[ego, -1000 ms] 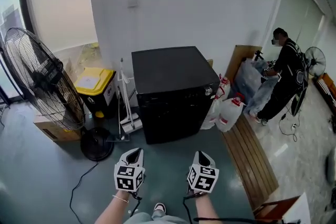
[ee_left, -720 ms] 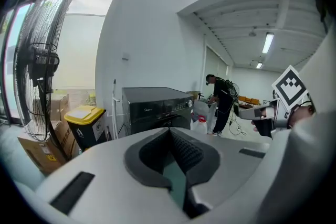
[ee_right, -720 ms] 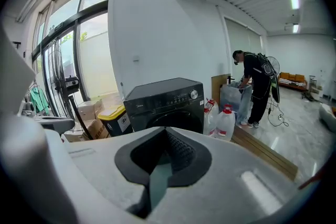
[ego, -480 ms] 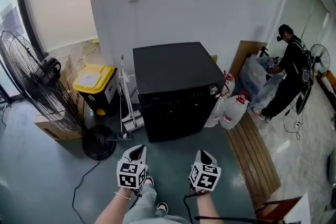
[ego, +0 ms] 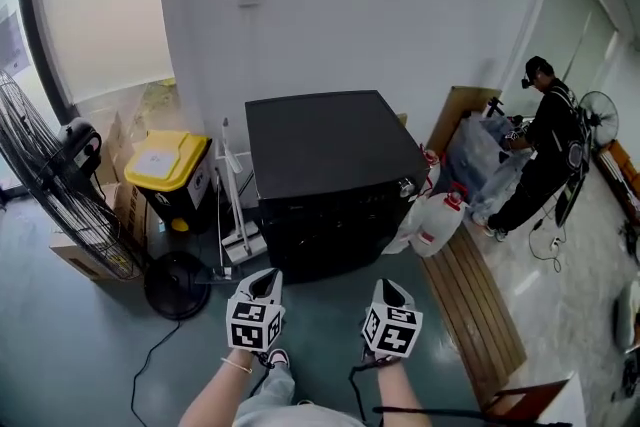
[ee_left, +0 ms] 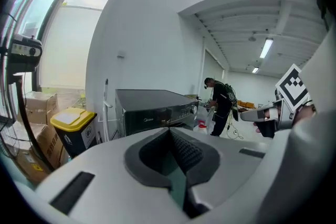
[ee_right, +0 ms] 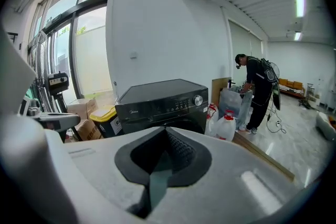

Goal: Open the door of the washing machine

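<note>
Backed against the white wall [ego: 350, 5]: the black washing machine [ego: 330, 150], a front loader, with its door [ee_right: 195, 123] closed flush in the dark front. Well off to the left of the washing machine, a big black floor fan [ego: 55, 185] on a round base. On the floor to the right of the washing machine, a long strip of wooden slats [ego: 478, 300]; farther right again, well apart, a person [ego: 545, 150] in dark clothes bent towards some bags. Near the washing machine's left side, a black bin [ego: 172, 177] with a yellow lid, and between bin and washing machine a white long-handled dustpan set [ego: 235, 215], upright. Just beside the washing machine's right side, two clear plastic jugs [ego: 432, 220] with red caps; touching it or not, impossible to tell. In front of the washing machine and apart from it, the left gripper [ego: 263, 283] and the right gripper [ego: 389, 289], side by side, both aimed at its front. Left gripper clenched, ridged pads [ee_left: 182, 149] pressed together on nothing. Right gripper clenched the same way, also empty. Smallest of all, at the right end of the washing machine's control strip, a silver dial [ee_right: 198, 100]
</note>
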The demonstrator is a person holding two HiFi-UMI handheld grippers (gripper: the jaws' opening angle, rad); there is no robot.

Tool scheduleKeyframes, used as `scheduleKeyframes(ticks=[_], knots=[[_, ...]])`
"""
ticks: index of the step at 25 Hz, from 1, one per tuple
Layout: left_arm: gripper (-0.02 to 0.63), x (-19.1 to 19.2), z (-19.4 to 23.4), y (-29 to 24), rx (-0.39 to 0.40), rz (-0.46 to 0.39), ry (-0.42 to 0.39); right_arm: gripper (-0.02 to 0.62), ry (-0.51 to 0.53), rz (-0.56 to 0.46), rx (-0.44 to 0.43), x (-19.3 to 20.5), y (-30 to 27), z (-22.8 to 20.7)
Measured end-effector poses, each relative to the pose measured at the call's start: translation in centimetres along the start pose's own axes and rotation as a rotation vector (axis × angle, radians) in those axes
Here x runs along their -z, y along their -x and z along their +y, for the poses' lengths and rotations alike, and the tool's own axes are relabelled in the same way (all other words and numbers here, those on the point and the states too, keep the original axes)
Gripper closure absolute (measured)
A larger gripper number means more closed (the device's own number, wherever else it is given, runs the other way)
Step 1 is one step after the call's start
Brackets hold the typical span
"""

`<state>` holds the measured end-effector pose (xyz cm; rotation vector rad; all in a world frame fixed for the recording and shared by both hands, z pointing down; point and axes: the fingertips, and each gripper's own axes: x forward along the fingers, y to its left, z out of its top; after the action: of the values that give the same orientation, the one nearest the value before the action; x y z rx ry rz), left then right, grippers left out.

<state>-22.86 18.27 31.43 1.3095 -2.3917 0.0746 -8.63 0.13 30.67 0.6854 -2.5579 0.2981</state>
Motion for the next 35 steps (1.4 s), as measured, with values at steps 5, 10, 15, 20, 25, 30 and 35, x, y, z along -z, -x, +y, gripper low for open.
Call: scheduleKeyframes(ticks=[5, 10, 15, 20, 25, 30, 35], knots=[[0.601, -1.6, 2.0, -2.7, 0.02, -0.005, 0.001, 0.591, 0.014, -0.004, 0.008, -2.3, -3.0, 1.2], [0.601, -2.2, 3.8, -5.3, 0.039, 0.007, 0.004, 0.591, 0.019, 0.0, 0.019, -3.7, -5.6, 2.1], [0.601, -3.2, 5.4, -7.7, 0.059, 0.009, 0.005, 0.591, 0.008, 0.011, 0.034, -4.6, -7.9, 2.7], [0.601, -3.2, 6.0, -9.8, 0.089, 0.022, 0.009, 0.591, -0.005, 0.026, 0.027, -4.6, -9.0, 3.2], [0.601, -2.7, 5.7, -10.6, 0.088, 0.044, 0.009, 0.591, 0.002, 0.055, 0.048, -4.2, -10.0, 1.9], [0.601, -2.4, 5.7, -10.9, 0.09, 0.065, 0.002, 0.591, 0.007, 0.074, 0.047, -4.3, -10.4, 1.3], [0.601, -1.5, 6.3, -12.1, 0.075, 0.074, -0.013, 0.591, 0.022, 0.105, 0.029, -3.4, -11.3, 1.3]])
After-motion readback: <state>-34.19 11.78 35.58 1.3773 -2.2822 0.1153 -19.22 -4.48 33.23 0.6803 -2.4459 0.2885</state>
